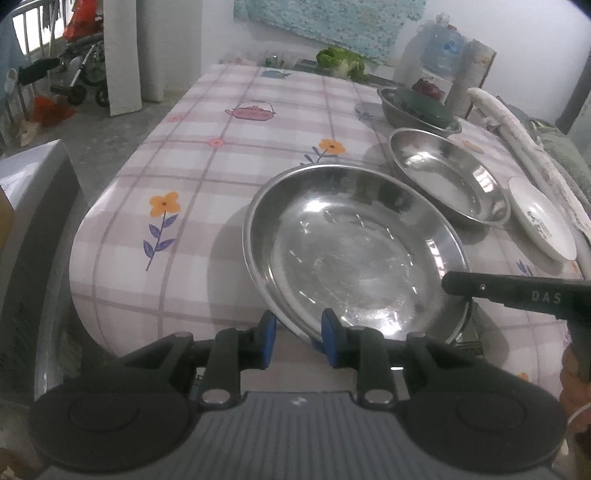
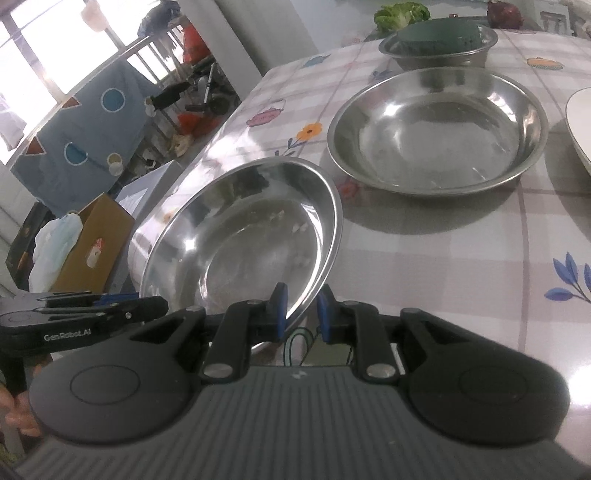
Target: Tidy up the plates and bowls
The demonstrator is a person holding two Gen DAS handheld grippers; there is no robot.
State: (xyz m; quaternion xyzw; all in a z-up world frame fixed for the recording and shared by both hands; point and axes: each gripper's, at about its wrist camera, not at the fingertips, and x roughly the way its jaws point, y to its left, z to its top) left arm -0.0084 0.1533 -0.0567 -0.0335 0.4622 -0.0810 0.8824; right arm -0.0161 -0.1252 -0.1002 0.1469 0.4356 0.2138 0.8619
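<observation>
**Both tools on one steel plate**

I hold the large steel plate by its near rim with both tools, one at each side. My left tool has its blue pads on either side of the rim's near edge; the jaws stand narrow with the rim between them, though from this view I cannot tell whether both pads press on the metal. My right tool is drawn in narrow and pinches the same plate's edge between its blue pads. The plate is tilted, its far side raised in the right wrist view, and it overhangs the near end of the desk, above the checked cloth with flowers and teapots.

Both tools point downward and forward over the desk. In the left wrist view my right tool comes in from the right edge as a black bar across the plate's rim. In the right wrist view my left tool lies low at the left, and my fingers wrap its grip below it.

Just beyond sits a second steel plate, flat on the cloth. Behind that, a steel bowl holds a dark green dish. A white plate lies at the right side, beside the second steel plate.
</observation>
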